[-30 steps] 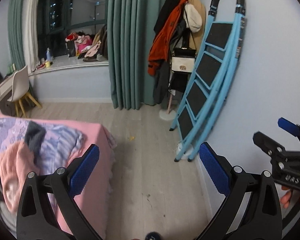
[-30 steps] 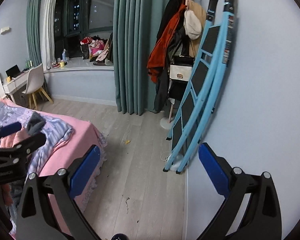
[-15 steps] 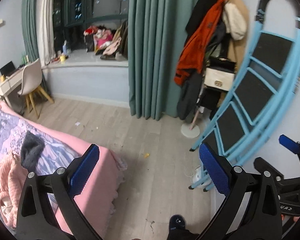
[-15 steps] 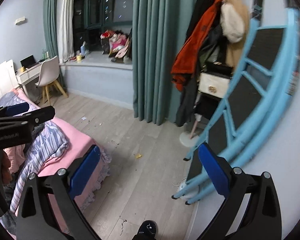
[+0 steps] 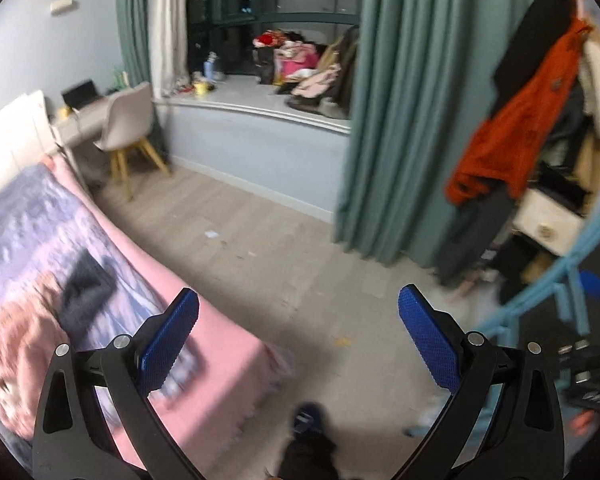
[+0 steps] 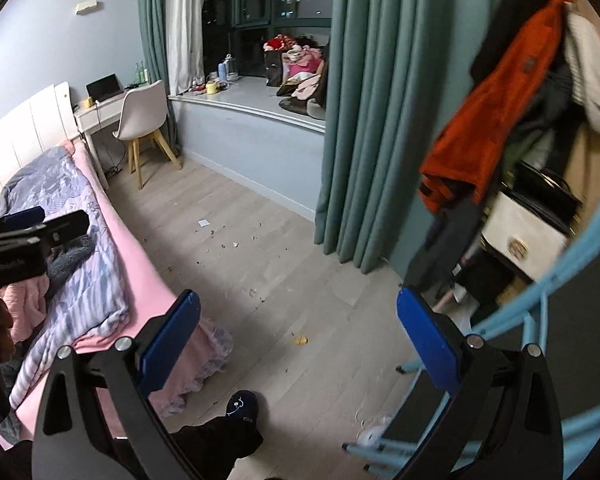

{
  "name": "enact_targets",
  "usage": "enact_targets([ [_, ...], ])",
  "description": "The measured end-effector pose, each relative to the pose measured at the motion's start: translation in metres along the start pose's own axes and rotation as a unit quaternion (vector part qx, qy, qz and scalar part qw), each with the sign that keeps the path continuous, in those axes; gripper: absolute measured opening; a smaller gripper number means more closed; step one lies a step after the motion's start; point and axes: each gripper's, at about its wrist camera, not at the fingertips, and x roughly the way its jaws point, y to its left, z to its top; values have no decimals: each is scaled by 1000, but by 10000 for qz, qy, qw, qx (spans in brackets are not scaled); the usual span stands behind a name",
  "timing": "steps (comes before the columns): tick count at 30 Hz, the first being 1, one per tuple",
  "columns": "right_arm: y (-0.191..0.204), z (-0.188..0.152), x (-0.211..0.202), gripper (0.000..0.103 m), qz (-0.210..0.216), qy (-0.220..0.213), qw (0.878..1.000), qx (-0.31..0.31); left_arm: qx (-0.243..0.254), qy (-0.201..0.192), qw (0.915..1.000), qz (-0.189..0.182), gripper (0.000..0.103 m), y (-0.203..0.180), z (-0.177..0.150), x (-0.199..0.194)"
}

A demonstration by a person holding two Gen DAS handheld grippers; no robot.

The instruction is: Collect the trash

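Trash lies on the pale wood floor: a small yellow scrap [image 6: 299,340], also in the left wrist view [image 5: 342,341], a white paper bit [image 6: 203,223] [image 5: 211,234], and several dark crumbs [image 6: 256,294]. My right gripper [image 6: 298,342] is open and empty, held well above the floor over the yellow scrap. My left gripper [image 5: 299,340] is open and empty, also high above the floor. The left gripper also shows at the left edge of the right wrist view [image 6: 32,232].
A bed with pink sheet and striped blanket [image 6: 80,272] fills the left. A blue stepladder [image 6: 540,320] leans on the right wall by a coat rack with an orange jacket [image 6: 496,120]. Green curtains [image 6: 372,120], a white chair [image 6: 144,120] and a window ledge [image 6: 260,104] stand behind. My foot [image 6: 240,408] is below.
Both grippers have swung left and moved forward into the room; more floor, the chair and the window ledge now show. Both stay open and empty.
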Motion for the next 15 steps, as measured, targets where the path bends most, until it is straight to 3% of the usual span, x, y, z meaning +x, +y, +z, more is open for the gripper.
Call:
enact_targets([
  [3,1,37,36,96,44,-22,10000,-31,-183,-41,9998,99,97,15,29,41],
  [5,4,67,55,96,164,-64,9998,3,-391,124,9991,-116,97,29,62,75],
  [7,8,96,74,96,278,-199,9994,-65,-428,29,9988,-256,97,36,89,96],
  [10,6,127,110,96,294,-168,9994,-99,-226,-13,9995,-216,97,33,124,130],
  [15,-3,177,171,96,334,-79,9989,-332,-439,57,9988,-194,97,28,162,180],
])
